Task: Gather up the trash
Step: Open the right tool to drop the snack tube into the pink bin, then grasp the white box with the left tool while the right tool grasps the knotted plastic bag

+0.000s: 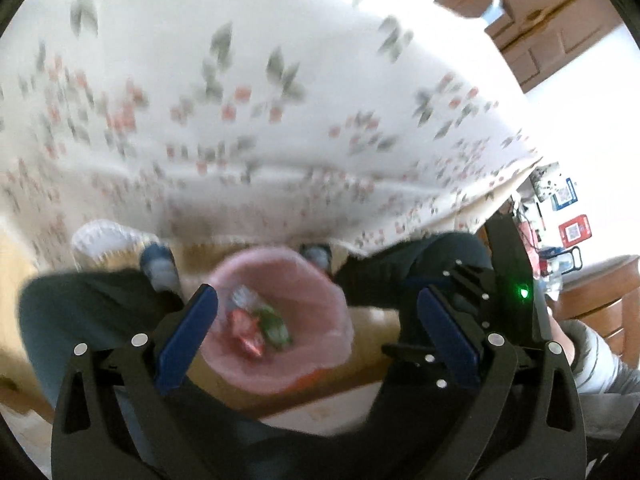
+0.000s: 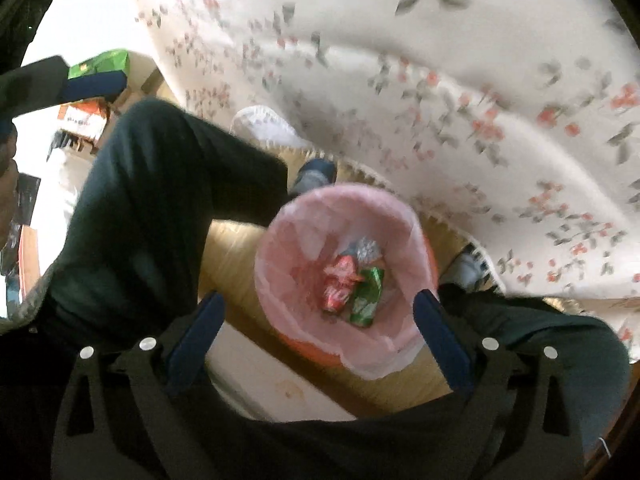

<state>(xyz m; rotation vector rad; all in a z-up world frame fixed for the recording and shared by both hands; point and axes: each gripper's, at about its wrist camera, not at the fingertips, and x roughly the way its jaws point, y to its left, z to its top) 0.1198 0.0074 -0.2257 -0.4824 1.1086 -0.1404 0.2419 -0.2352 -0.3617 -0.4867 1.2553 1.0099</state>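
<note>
Floral tablecloth (image 2: 460, 92) fills upper frame; pink-lined bin (image 2: 280, 280) sits lower centre on floor. Red wrapper (image 2: 338, 280) and green wrapper (image 2: 366, 294) lie inside. Right gripper (image 2: 316, 332) and left gripper (image 1: 316, 332) fingers spread, empty. Judgement: drop looks complete; lift clear without snagging the liner.

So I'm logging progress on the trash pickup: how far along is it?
Done: a red wrapper, a green wrapper and a silvery piece lie in the pink-lined bin. In hand: nothing; the left gripper and right gripper are open and empty above it. Left: no other trash shows on the tablecloth.
</note>
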